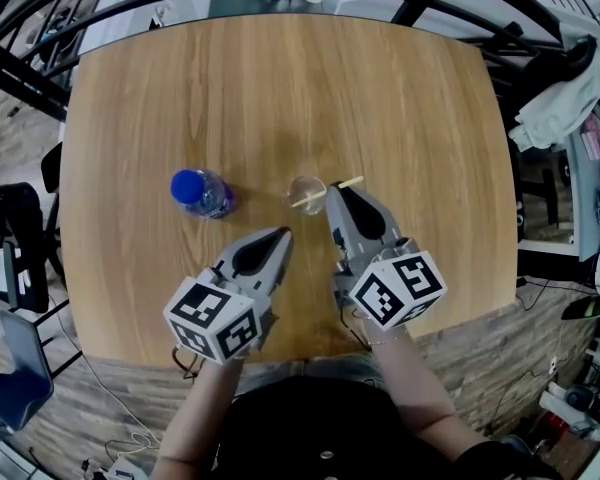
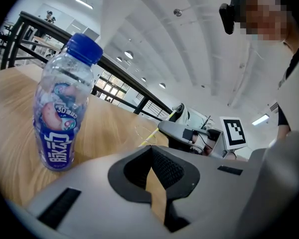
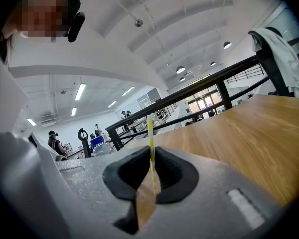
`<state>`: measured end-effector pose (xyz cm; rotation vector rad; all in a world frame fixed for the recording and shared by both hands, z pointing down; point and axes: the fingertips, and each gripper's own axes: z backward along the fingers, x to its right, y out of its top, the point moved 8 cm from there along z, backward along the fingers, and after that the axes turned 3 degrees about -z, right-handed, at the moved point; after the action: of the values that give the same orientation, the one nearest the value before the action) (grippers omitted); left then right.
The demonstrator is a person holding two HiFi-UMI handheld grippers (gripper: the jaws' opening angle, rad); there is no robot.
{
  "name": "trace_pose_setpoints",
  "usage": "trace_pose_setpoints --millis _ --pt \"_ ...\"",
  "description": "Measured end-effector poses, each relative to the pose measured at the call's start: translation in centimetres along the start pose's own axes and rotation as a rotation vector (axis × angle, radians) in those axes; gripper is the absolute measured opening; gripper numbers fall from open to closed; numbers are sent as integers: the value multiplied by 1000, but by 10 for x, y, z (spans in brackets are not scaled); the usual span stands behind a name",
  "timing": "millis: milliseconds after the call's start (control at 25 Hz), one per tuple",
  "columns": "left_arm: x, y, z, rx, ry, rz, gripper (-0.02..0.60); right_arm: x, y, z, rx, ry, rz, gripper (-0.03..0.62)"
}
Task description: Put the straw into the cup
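Note:
A clear plastic cup stands on the round wooden table, near its middle. My right gripper is just right of the cup, shut on a yellow-and-white straw. The straw slants across the cup's rim; whether its lower end is inside I cannot tell. In the right gripper view the straw stands upright between the pads. My left gripper is below and left of the cup, shut and empty. The left gripper view shows the straw slanting down by the faint cup, beside the right gripper.
A clear bottle with a blue cap stands left of the cup, and it shows large in the left gripper view. Black railings ring the table. A white cloth hangs at the right. People stand far off beyond the railing.

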<state>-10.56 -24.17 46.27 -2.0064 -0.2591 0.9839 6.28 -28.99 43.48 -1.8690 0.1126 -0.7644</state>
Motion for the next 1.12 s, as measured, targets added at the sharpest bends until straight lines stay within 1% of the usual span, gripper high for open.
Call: trace_pose_setpoints --millis 40,120,280,600,920,1120 --pt "0 0 1 3 1 0 17 0 -2 0 -3 -3 1 30" --pt "-1 1 1 9 4 -1 17 0 -5 -1 -12 -6 2 60" --pt "1 3 3 14 3 -5 17 -1 -7 -1 -25 -5 0 72" --pt "6 5 9 19 -3 -23 17 -4 -3 6 -2 -14 7 148" --pt "19 14 22 48 24 -68 17 -11 13 32 48 12 9 152" --pt "28 20 36 73 36 -95 17 -23 23 51 84 30 11 152"
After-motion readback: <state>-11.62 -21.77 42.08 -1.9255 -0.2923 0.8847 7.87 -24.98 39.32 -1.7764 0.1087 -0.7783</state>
